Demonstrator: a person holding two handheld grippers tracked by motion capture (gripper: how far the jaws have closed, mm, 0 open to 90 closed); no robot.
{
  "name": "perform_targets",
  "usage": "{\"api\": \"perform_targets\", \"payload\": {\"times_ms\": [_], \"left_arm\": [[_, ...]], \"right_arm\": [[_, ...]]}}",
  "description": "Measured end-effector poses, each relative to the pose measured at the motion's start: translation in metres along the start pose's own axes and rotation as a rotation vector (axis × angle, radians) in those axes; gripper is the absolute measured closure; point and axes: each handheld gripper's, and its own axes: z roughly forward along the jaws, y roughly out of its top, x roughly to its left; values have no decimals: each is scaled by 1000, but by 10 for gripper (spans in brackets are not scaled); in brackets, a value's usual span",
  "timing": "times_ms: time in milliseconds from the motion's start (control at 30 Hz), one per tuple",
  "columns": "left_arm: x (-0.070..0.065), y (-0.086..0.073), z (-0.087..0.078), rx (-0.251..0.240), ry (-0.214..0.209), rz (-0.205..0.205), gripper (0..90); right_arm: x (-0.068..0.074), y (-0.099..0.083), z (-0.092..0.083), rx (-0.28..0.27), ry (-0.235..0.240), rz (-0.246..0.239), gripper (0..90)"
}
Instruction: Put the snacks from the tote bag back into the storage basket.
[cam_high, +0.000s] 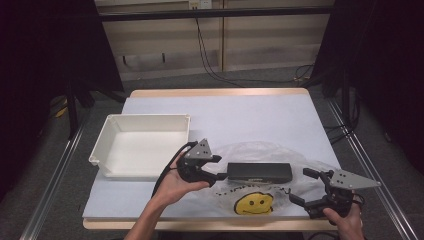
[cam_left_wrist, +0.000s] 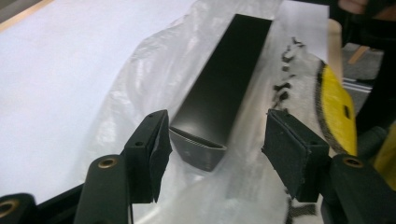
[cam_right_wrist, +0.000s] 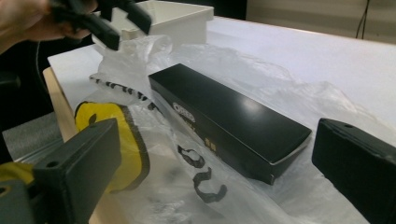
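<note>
Jaws of the left gripper (cam_high: 223, 175) stand apart, released, with the near end of the black box (cam_high: 259, 172) between the pads but no pad pressing on it; left gripper view shows a gap on both sides of the box end (cam_left_wrist: 205, 149). Jaws of the right gripper (cam_high: 306, 187) spread wide, holding nothing; in the right gripper view the box (cam_right_wrist: 229, 123) lies ahead, between and beyond the two pads, apart from both. Box is long, flat, glossy black, lying on the clear plastic bag (cam_high: 260, 150), lengthwise along the table's front edge. Bag is crumpled, with black printed lettering and a yellow smiley face (cam_high: 254, 203) just in front of the box, close to the front edge of the table (cam_high: 260, 112). Bag sits toward the front right part of the table. White tray (cam_high: 142, 145) stands at the left side of the table, just beyond the left gripper, nothing in it. Left hand (cam_high: 175, 182) comes in from the front edge at centre, right hand (cam_high: 345, 217) at the front right corner. Table is covered in a pale sheet with a wooden rim showing at front and back.
</note>
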Motion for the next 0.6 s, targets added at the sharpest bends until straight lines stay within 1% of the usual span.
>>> {"api": "perform_targets", "payload": {"times_ms": [33,100,133,167,200,233,267,300,333,367,400,433,467,500,567,600], "left_arm": [[1,3,1,13,-5,4,405],[3,7,4,27,5,12,401],[5,10,6,36,-8,16,394],[7,11,7,44,-8,20,394],[9,13,9,56,-9,22,394],[13,15,11,81,-14,38,394],[15,16,13,82,-16,29,394],[17,17,16,95,-26,30,394],[19,18,18,108,-22,40,394],[20,19,21,114,-20,40,394],[22,20,23,110,-23,38,394],[23,20,23,97,-14,42,394],[24,21,24,96,-21,35,394],[25,22,26,100,-42,35,392],[25,23,31,118,-47,48,389],[25,24,33,124,-73,60,396]], "right_arm": [[1,0,0,-7,2,-1,3],[1,1,-1,-18,-13,3,13],[1,1,-1,-17,-26,13,6],[1,0,-1,-30,-30,2,6],[1,-1,-1,-23,-23,-4,9],[2,-3,-1,-18,-23,-7,13],[4,-6,-2,-32,-32,-16,14],[6,-7,-2,-36,-41,-29,14],[9,-8,-3,-40,-54,-42,14],[10,-9,-3,-54,-59,-65,13],[12,-10,-3,-78,-76,-63,12],[12,-10,-4,-86,-81,-60,10],[12,-10,-4,-92,-82,-59,10],[12,-10,-4,-94,-82,-55,9],[11,-11,-4,-93,-93,-67,9],[11,-11,-4,-89,-93,-65,9]]}}
